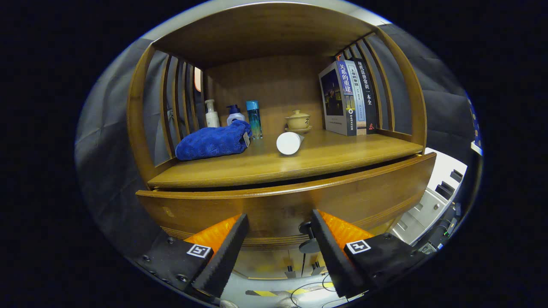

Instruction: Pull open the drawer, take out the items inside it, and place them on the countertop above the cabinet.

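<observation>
On countertop [325, 158]: towel [212, 143], white cylinder [289, 143] | gripper [280, 226] open, empty | drawer [282, 205] ajar

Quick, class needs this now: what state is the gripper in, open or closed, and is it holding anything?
Gripper: open, holding nothing; its fingers stand apart in front of the drawer front, with the dark knob beside the right finger.

The tongs [278, 229] are spread wide, fingers [222, 256] gripping nothing.
</observation>
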`<state>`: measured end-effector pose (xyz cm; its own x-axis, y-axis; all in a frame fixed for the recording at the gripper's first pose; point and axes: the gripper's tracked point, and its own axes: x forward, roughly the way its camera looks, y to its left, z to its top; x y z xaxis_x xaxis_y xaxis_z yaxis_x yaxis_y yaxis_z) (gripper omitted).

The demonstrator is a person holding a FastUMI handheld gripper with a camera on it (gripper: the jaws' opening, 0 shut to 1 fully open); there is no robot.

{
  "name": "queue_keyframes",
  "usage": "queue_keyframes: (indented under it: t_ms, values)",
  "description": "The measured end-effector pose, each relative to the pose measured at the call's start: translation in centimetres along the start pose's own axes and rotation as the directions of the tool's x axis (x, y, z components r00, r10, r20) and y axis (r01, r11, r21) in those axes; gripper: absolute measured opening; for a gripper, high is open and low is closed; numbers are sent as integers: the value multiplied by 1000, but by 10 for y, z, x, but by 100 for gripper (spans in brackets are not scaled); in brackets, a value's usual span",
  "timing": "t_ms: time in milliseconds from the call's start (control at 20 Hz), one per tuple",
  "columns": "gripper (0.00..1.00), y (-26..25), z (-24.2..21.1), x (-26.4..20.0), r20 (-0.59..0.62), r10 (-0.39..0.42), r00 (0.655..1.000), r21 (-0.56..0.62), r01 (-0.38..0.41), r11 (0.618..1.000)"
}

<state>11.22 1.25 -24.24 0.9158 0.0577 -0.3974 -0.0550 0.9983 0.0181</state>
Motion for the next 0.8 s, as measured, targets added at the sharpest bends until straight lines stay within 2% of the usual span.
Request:
queue_keyframes:
  t_ms: [800]
  values:
    - [98, -1, 4, 21, 12, 5, 1000, -12, -5, 1000]
